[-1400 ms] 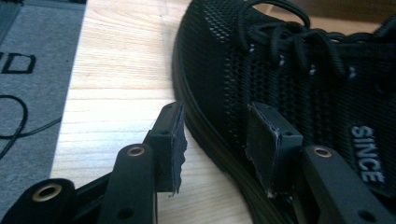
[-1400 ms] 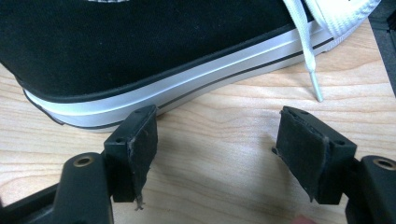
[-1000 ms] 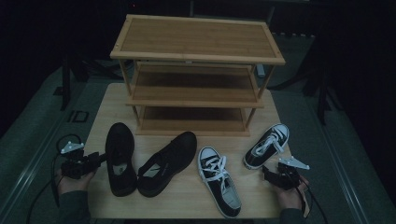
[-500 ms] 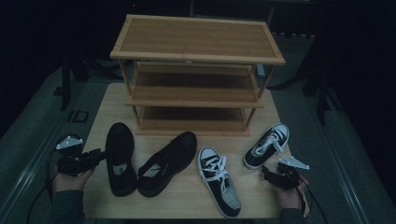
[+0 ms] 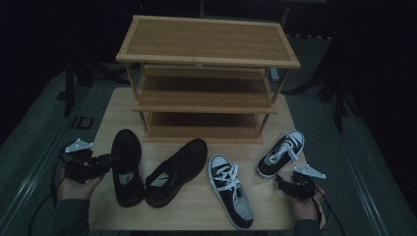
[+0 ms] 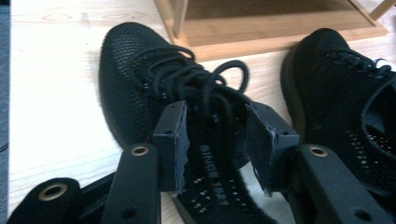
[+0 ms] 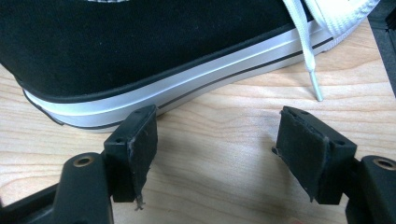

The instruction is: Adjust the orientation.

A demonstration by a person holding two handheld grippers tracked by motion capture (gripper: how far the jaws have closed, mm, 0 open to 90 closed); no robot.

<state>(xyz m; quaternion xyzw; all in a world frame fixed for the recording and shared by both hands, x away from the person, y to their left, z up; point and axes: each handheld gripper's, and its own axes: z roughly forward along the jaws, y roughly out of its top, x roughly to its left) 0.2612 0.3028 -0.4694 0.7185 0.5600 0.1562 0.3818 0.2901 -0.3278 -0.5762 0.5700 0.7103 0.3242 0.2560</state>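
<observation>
At table's left edge, left tool [image 6: 215, 140] has just been opening, jaws straddling the black shoe [image 5: 126, 164] tongue, not pinching. It should go deeper, then clamp. Right tool [image 7: 219, 154] spread beside sneaker [image 7: 140, 46].

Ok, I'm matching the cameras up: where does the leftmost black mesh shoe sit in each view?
High view: the leftmost black shoe lies at lower left, toe toward the rack.
Left gripper view: the same shoe is centre-left, toe toward the top, with the rack's bottom shelf behind it.
Right gripper view: it faces a black-and-white sneaker instead.
Shared landmark: the light wooden tabletop.
</observation>
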